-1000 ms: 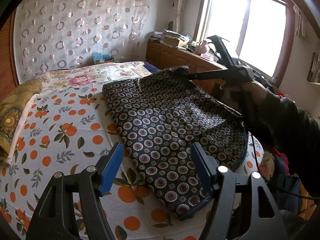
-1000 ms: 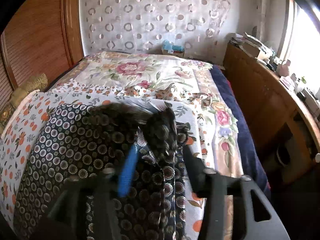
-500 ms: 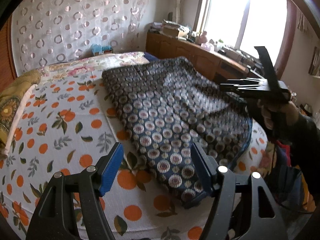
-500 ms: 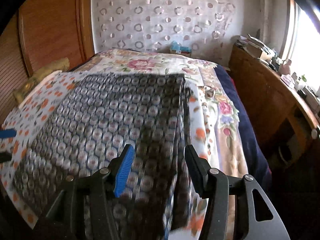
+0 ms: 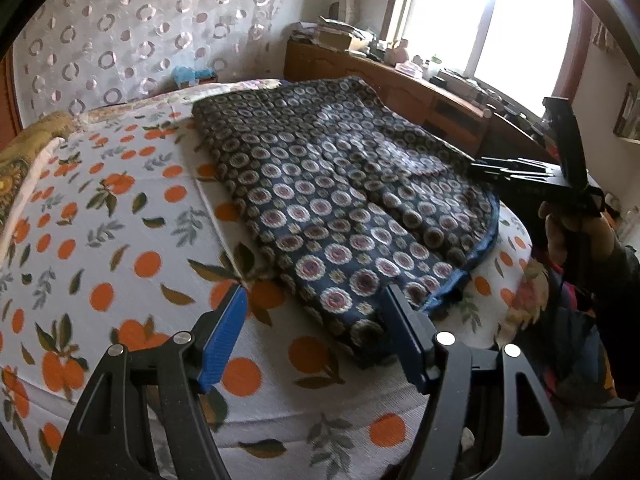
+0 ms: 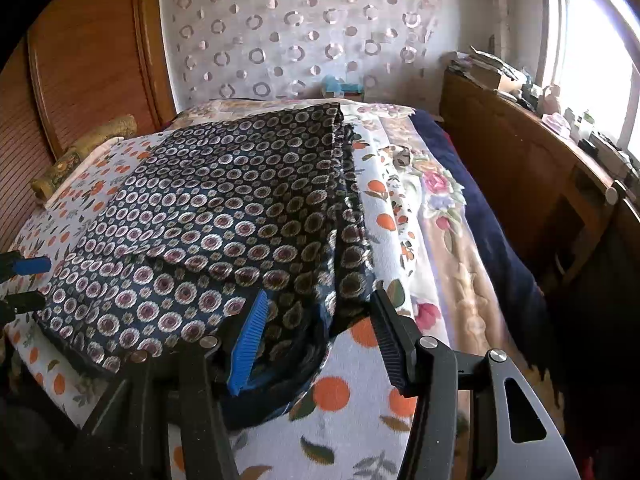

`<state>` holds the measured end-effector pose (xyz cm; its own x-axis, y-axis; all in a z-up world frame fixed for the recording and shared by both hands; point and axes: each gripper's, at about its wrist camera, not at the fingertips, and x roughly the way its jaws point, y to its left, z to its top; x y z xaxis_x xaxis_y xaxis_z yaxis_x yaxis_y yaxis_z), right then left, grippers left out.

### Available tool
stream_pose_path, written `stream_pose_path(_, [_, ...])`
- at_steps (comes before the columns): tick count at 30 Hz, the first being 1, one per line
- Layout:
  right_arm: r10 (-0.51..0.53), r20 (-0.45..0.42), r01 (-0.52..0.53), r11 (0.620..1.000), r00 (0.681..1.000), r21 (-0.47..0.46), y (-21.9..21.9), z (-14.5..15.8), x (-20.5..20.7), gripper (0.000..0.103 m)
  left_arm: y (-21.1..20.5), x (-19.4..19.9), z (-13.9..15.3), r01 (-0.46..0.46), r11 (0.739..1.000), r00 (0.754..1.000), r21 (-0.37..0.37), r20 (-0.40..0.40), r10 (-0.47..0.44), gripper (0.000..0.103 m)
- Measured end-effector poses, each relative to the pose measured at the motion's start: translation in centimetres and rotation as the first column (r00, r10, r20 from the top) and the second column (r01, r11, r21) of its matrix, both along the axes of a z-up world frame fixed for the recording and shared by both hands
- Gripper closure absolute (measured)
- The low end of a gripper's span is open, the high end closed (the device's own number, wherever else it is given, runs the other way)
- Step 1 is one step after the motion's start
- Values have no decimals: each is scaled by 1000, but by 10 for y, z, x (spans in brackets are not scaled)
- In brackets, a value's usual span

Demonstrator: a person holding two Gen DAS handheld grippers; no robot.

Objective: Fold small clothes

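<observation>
A dark garment with a ring-and-flower print (image 5: 340,184) lies folded flat on the orange-print bedsheet (image 5: 100,220). My left gripper (image 5: 316,300) is open just above the garment's near corner, which sits between its fingers without touching the pads. My right gripper (image 6: 320,300) is open too, low over the garment's (image 6: 224,208) near right edge, where the folded layers bunch up. Nothing is pinched. In the left wrist view the right gripper (image 5: 480,170) appears side-on at the right, held by a hand (image 5: 576,232). The left gripper's blue pad (image 6: 30,266) shows at the right wrist view's left edge.
A long wooden sideboard (image 6: 520,152) with clutter runs under the window on the right. A floral quilt (image 6: 436,184) and a dark blue blanket (image 6: 480,216) cover the bed's right side. A yellow patterned pillow (image 5: 24,148) lies at the left, beside a wooden wardrobe (image 6: 92,52).
The right gripper let go of the garment's raised fold and drew back to the near edge. The garment now lies flat. The left gripper sank a little toward the near corner.
</observation>
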<state>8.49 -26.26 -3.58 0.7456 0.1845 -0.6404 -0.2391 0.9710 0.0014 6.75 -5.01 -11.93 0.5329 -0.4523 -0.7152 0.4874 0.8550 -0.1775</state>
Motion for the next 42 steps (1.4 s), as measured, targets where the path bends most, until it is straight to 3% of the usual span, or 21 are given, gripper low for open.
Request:
stream_pose_path(8, [55,40,-52,997,998,-65,28,4,-18,48,-6,-5,-4,23,1000,1000,-13,-14,-23,37])
stream_pose_path(18, [151,17,-149,986,988,-75,49,0,-35,46,-7,-6,-6,63,997,997,-54,-45,-65,70])
stream_pose_path(23, [188,26,-186,979,982,-82,56,7,-46,45,-9,-7,-6,78,996,995,-49,-56,-81,81])
stream_pose_path(24, [194,28,-191,978,981,-80,58,8,-49,45,-10,-7,-5,76,996,995,-50,-54,-79,92])
stream_pose_path(25, [202,28,-199,977,979,-79,59,9,-51,45,-9,-6,-4,75,996,996,-54,-52,-77,96])
stream_pose_path(29, [234,24,-231,968,972,-97,64,10,-61,44,-8,-6,14,65,993,998,-96,-14,-66,99])
stream_pose_path(36, [264,17,-261,960,964,-99,74,12,-66,44,-19,4,65,74,989,991,-130,124,-58,100])
stream_pose_path(42, [276,22,-273,958,961,-89,76,18,-78,44,-27,25,75,59,988,989,-145,142,-38,100])
